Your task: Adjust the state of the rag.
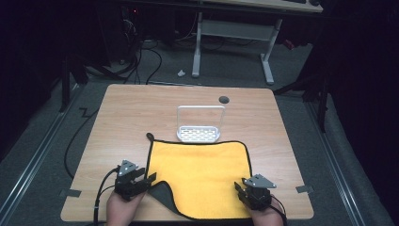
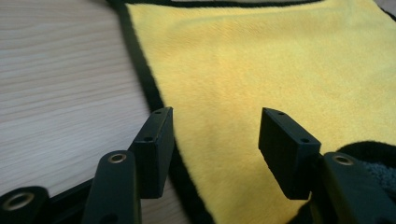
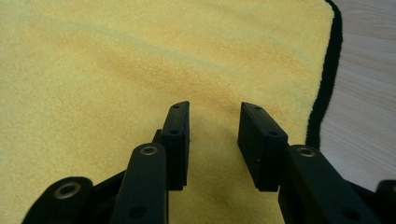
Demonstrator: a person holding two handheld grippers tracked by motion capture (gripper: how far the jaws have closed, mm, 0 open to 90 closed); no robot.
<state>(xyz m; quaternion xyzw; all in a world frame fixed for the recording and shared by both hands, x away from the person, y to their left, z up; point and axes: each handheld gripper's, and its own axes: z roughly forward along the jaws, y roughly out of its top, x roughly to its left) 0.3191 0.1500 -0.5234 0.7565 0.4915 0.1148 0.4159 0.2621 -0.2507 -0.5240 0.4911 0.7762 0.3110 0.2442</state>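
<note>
A yellow cloth point(image 1: 197, 169) with a black hem lies flat on the wooden table point(image 1: 117, 122). Its near-left corner point(image 1: 160, 190) is folded over and shows a grey underside. My left gripper point(image 1: 148, 181) is at that corner, open. In the left gripper view point(image 2: 215, 126) its jaws stand wide over the cloth's point(image 2: 261, 70) left hem, with the grey fold point(image 2: 380, 170) at the right. My right gripper point(image 1: 241, 186) is at the near-right corner. Its jaws point(image 3: 215, 116) are apart over the yellow cloth point(image 3: 140, 70), pinching nothing.
A white perforated rack point(image 1: 199, 133) with an upright handle stands just beyond the cloth's far edge. A dark cable hole point(image 1: 224, 100) sits behind it. Tape patches point(image 1: 70, 192) mark the near table corners. A desk frame point(image 1: 233, 30) stands on the floor beyond.
</note>
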